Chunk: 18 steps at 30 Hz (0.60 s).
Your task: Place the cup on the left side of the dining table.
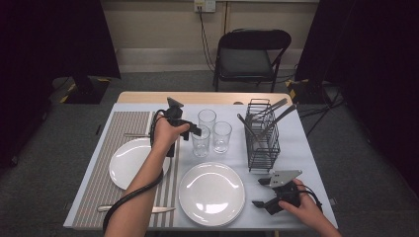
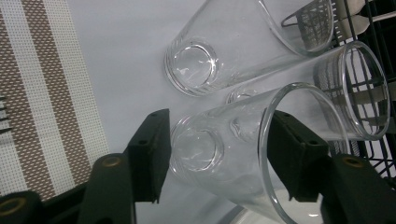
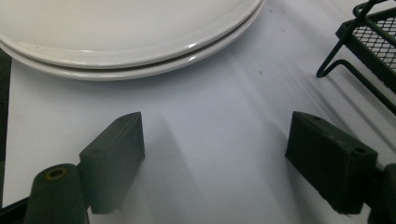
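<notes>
- The high view is evenly lit from overhead on the pale blue-grey tablecloth point(image 1: 296, 148), while both far corners of the room sink into near black.
- Soft glare sits on the round white front plate point(image 1: 211, 193).
- The picture is slightly soft and grainy.
- The left gripper view shows bright rim highlights on the clear drinking glass point(image 2: 243, 158).
- In the right gripper view, faint shadows streak the cloth.

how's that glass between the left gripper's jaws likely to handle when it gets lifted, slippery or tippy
The nearest glass is smooth, clear and tapered, so it may well slip in the left gripper unless squeezed firmly. It is tall and narrow at the base, so probably tippy if nudged. Two other glasses stand close behind; a sideways swing could knock them.
</notes>
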Each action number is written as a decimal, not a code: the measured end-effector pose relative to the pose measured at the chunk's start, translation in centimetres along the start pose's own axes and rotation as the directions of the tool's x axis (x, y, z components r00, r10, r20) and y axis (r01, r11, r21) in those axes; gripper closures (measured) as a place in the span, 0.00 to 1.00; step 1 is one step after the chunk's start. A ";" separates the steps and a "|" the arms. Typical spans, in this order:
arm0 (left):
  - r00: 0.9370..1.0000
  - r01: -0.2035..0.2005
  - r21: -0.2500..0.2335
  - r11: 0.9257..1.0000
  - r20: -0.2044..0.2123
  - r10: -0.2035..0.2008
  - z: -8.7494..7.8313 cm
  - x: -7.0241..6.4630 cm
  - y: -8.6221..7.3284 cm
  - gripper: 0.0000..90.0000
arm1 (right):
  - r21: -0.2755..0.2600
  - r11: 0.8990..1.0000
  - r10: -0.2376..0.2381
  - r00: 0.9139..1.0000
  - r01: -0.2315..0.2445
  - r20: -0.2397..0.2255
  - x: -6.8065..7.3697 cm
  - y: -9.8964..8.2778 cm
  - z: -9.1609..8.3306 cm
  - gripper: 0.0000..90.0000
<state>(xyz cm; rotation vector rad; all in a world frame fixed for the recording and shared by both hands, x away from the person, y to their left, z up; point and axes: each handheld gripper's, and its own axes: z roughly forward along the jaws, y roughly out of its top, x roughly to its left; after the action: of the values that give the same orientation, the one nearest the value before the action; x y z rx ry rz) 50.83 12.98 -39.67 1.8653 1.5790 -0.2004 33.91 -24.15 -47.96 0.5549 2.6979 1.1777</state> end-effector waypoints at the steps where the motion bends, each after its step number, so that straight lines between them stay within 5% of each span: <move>1: 1.000 0.015 -0.001 1.000 0.000 -0.015 0.1 0.0 -0.1 0.48 | 0.000 1.000 0.000 1.000 0.000 0.000 0.0 0.0 0.0 0.20; 18: 0.998 0.055 0.031 0.998 0.009 -0.055 0.1 0.3 -0.4 0.71 | 0.000 1.000 -0.001 1.000 0.001 0.001 0.0 0.0 0.0 0.20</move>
<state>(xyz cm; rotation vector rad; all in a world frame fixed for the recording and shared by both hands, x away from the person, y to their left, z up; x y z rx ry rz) 50.62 13.22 -40.06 1.8423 1.6303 -0.2587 33.92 -24.16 -47.96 0.5539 2.6973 1.1767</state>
